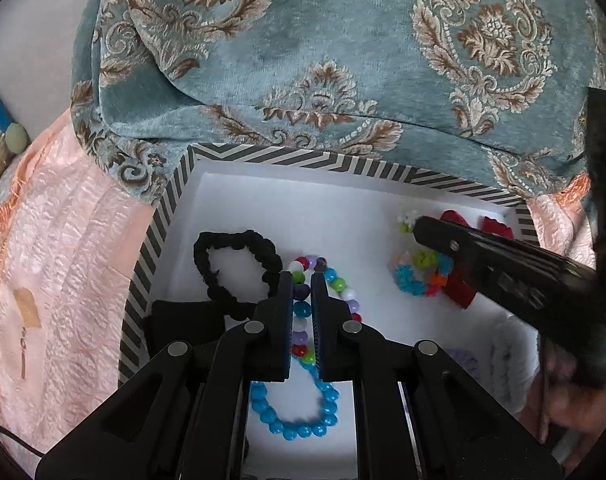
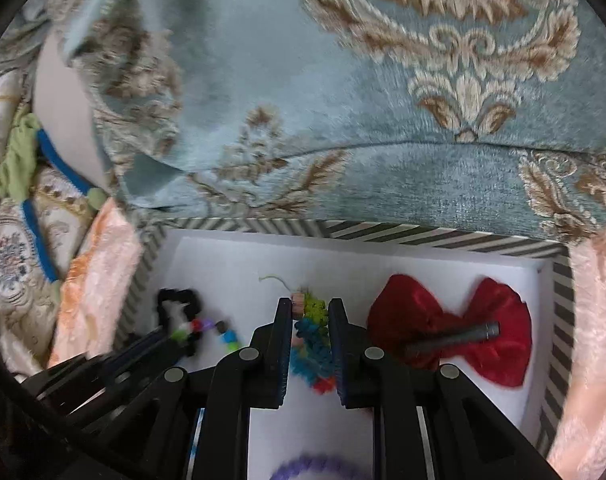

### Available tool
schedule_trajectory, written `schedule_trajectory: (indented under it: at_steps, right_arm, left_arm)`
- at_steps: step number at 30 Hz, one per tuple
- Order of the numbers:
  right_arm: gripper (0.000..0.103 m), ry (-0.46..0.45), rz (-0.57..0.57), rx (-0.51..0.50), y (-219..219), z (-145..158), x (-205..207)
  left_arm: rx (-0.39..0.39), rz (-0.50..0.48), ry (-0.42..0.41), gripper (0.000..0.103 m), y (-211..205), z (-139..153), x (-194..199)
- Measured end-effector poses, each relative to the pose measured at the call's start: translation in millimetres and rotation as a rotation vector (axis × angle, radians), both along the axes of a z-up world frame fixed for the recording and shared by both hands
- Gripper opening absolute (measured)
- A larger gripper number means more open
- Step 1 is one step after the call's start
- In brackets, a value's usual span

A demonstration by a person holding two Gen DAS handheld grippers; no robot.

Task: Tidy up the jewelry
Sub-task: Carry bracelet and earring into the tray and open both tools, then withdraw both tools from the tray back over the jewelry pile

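A white box with a striped rim holds the jewelry. In the left wrist view my left gripper is shut on a multicoloured bead bracelet that runs between its fingers; a blue bead bracelet lies below. A black scrunchie lies to the left. My right gripper is shut on a colourful woven bracelet; it also shows in the left wrist view. A red bow lies to the right of it.
The box sits on pink fabric against a teal patterned cushion. A purple ring lies near the box's front. A black pouch sits in the box's left corner.
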State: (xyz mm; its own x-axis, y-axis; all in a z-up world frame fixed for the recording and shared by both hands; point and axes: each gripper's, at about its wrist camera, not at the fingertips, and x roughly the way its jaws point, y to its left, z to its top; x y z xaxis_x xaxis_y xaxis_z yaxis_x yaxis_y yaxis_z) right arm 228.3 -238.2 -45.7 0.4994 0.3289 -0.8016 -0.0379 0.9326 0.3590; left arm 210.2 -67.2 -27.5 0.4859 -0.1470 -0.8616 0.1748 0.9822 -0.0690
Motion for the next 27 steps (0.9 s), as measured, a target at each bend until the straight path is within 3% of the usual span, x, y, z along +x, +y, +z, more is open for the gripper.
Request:
schedule_trajectory:
  at_steps: [4,6,8,9,20,27]
  right_arm:
    - [0.018,0.046,-0.024,0.028,-4.2,-11.5,10.8]
    - [0.029,0.04,-0.032,0.05,-8.2,-10.4,8.4]
    - [0.037,0.011,-0.036,0.045,-11.1,-4.0,1.7]
    - [0.038,-0.003,-0.038,0.042,-13.0,-0.2,-2.5]
    - [0.04,-0.041,-0.022,0.017,-15.5,19.0,-44.5]
    - [0.045,-0.088,-0.023,-0.049,-8.2,37.4,-80.5]
  left_arm:
    - [0.014,-0.018,-0.008,0.009,-4.0,-3.1,-0.1]
    - [0.018,-0.019,-0.004,0.013,-6.4,-5.9,2.0]
    - [0.014,-0.015,-0.007,0.031,-5.6,-6.6,1.5]
    - [0.009,-0.011,-0.008,0.033,-4.8,-7.0,0.2]
    - [0.029,0.008,-0.02,0.035,-0.2,-1.7,-27.2]
    - [0.054,0.026,-0.061,0.035,4.2,12.4,-57.2]
